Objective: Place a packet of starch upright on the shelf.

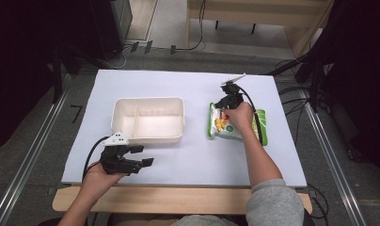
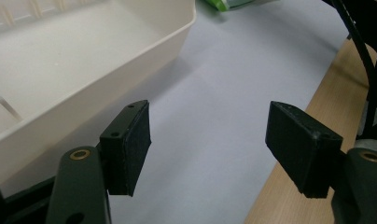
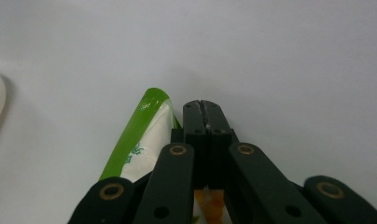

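The green and white pouch (image 1: 235, 123) lies flat on the counter (image 1: 193, 155), to the right of the white tub (image 1: 148, 120) and apart from it. The tub is empty, so nothing has gone in yet.

The right hand-held gripper (image 1: 227, 92) sits over the far end of the pouch. In the right gripper view its jaws are pressed fully together, pad against pad, with the pouch (image 3: 144, 135) just beside and under them rather than pinched between them. It has no hold on anything.

The left hand-held gripper (image 1: 142, 155) rests low near the front edge of the counter, just in front of the tub. Its jaws stand wide apart with nothing between them, and the tub wall (image 2: 107, 93) lies just beside its one pad.

The work looks to be at its start: the likely aim is moving the pouch into the tub. Left to do: spread the right jaws, grip the pouch, lift it, carry it over and drop it in
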`<state>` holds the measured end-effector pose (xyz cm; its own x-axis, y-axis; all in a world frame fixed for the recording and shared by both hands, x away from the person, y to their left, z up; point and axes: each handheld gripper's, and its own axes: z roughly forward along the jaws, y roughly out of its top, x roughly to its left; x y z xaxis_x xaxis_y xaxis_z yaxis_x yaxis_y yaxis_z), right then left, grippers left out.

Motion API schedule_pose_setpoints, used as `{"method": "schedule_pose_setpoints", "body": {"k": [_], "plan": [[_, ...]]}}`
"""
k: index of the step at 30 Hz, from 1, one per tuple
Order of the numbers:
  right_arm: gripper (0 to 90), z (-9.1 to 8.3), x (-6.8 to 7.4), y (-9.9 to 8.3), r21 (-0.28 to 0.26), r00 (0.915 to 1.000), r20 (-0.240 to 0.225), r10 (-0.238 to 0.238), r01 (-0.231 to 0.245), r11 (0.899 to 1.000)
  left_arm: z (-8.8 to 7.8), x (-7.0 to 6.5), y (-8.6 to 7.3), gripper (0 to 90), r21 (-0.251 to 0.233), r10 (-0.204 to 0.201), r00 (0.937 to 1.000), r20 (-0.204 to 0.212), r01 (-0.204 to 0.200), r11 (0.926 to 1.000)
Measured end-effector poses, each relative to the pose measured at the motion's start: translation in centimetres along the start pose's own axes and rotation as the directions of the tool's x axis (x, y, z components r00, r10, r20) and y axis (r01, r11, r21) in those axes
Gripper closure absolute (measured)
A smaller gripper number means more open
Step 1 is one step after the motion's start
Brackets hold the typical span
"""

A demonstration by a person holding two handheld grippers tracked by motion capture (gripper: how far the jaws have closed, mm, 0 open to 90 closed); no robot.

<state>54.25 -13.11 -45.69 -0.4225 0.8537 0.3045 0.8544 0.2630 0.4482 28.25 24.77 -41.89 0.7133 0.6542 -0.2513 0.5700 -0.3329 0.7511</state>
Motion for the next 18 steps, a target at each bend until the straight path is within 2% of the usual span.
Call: {"method": "schedule_pose_setpoints", "body": {"k": [2, 3, 6, 8, 15, 18], "plan": [[90.0, 0.0, 0.3, -0.1, 0.004, 0.9999, 0.001, -0.013, 0.013, 1.000, -0.1, 0.0, 0.0, 31.6, 0.000, -0.003, 1.0000, -0.003, 0.003, 1.0000], [90.0, -0.1, 0.8, -0.4, 0.013, 0.9994, -0.007, -0.035, 0.035, 0.999, -0.2, 0.1, 0.0, 31.6, -0.002, -0.003, 1.0000, -0.003, 0.003, 1.0000], [90.0, -0.2, 1.7, -1.5, 0.016, 0.9970, -0.044, -0.063, 0.064, 0.998, -0.3, 0.2, 0.0, 31.7, 0.000, -0.007, 0.9999, -0.008, 0.007, 1.0000], [90.0, -0.3, 2.0, -1.8, 0.018, 0.9962, -0.052, -0.070, 0.071, 0.997, -0.3, 0.2, 0.0, 31.6, -0.001, -0.008, 0.9999, -0.010, 0.008, 1.0000], [90.0, -0.9, 3.5, -3.7, 0.021, 0.9877, -0.096, -0.123, 0.126, 0.992, -0.3, 0.3, 0.0, 31.6, -0.012, -0.009, 0.9998, -0.020, 0.009, 0.9999], [90.0, -1.3, 4.4, -4.9, 0.028, 0.9803, -0.124, -0.154, 0.158, 0.987, -0.4, 0.4, 0.0, 31.6, -0.010, -0.013, 0.9997, -0.019, 0.013, 0.9999]]}}
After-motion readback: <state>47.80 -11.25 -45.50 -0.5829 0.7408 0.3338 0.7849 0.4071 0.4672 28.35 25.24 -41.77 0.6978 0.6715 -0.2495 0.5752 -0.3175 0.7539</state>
